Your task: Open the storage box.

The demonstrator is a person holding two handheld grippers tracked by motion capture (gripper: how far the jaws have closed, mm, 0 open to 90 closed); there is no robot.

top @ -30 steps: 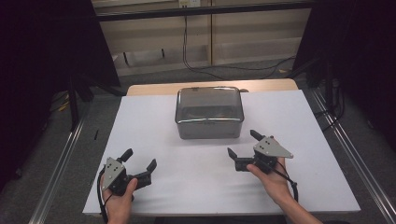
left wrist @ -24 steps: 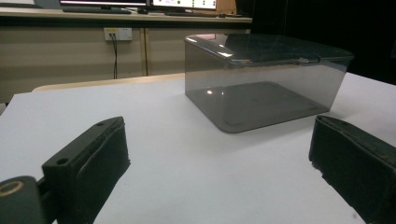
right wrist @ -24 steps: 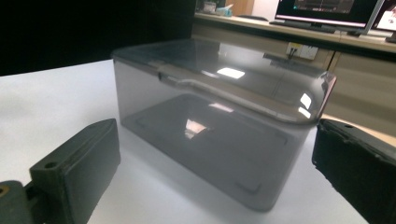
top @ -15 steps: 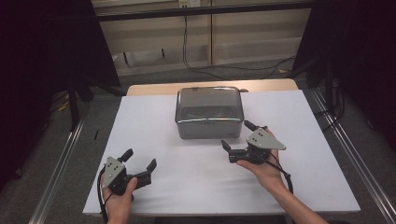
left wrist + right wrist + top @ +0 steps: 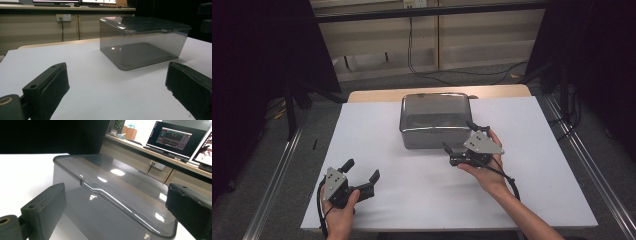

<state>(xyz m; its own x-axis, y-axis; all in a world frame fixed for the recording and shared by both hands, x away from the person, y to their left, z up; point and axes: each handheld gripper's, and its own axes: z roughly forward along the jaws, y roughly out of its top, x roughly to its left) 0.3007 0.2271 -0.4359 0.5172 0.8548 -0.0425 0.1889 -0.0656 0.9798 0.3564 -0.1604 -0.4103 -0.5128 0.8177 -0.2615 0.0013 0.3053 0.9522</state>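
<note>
A smoky, see-through plastic box [image 5: 435,120] with a closed lid sits in the upper middle of the high view, on the far part of a white table top [image 5: 377,130]. The right gripper [image 5: 461,141] shows just below and right of the middle of that frame, held in the person's right hand [image 5: 484,167], its two black jaws spread wide and holding nothing; one jaw tip lies at the box's near right corner and the other just below the box's near wall, though whether either touches the box cannot be told from above. In the right gripper view the box [image 5: 110,202] spreads across the middle of the frame, its lid rim running from upper left to lower right between the two jaws, which rise at the lower left and lower right edges well apart from each other. The left gripper [image 5: 362,176] is in the lower left of the high view, gripped by the left hand [image 5: 339,210], well apart from the box and low over the table top. Its jaws are also wide apart and empty. In the left gripper view the box [image 5: 142,42] stands in the upper right of the frame, farther off on the white surface, with bare table between it and the jaws.
</note>
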